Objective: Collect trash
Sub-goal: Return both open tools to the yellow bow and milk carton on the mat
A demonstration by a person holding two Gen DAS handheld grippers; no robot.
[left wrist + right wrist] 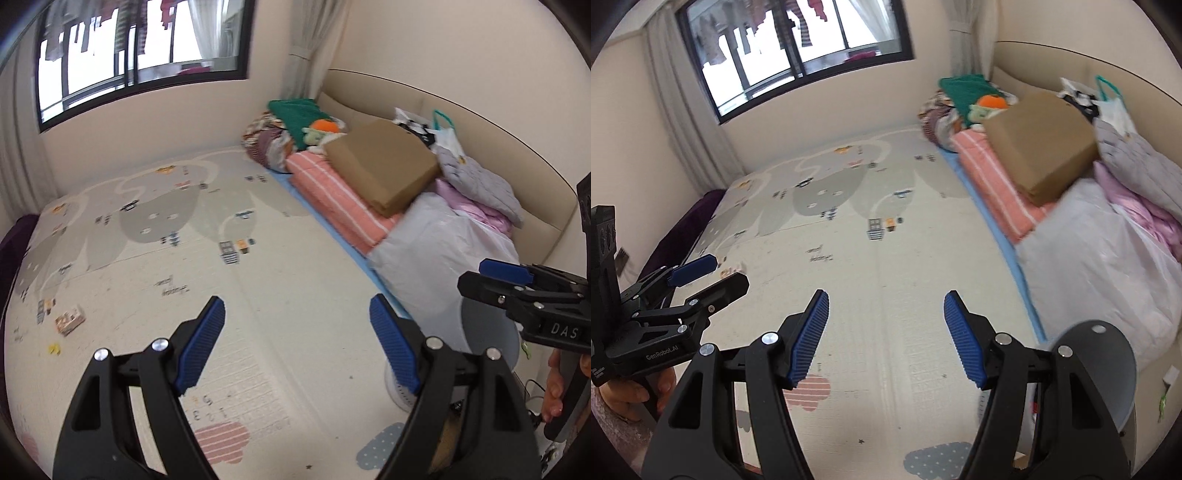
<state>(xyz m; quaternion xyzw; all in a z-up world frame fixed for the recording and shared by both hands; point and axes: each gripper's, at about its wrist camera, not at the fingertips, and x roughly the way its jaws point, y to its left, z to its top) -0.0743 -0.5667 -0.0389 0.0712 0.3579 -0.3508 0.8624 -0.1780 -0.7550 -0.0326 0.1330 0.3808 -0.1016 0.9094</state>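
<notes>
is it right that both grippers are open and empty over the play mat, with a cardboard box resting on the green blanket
Not quite: the cardboard box rests on the pink striped blanket, as the left wrist view shows. Both grippers, left and right, are open and empty over the play mat.

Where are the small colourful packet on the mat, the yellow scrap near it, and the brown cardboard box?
small colourful packet [69,319], left wrist view, centre of its top face.
yellow scrap [54,348], left wrist view, its middle.
brown cardboard box [384,162], left wrist view, top face.

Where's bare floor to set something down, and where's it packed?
Free: the play mat between the open left gripper and the window wall, and ahead of the open right gripper. Small litter lies at the mat's left edge. Crowded: the right side, with cardboard box on folded bedding beside the white bag.
</notes>
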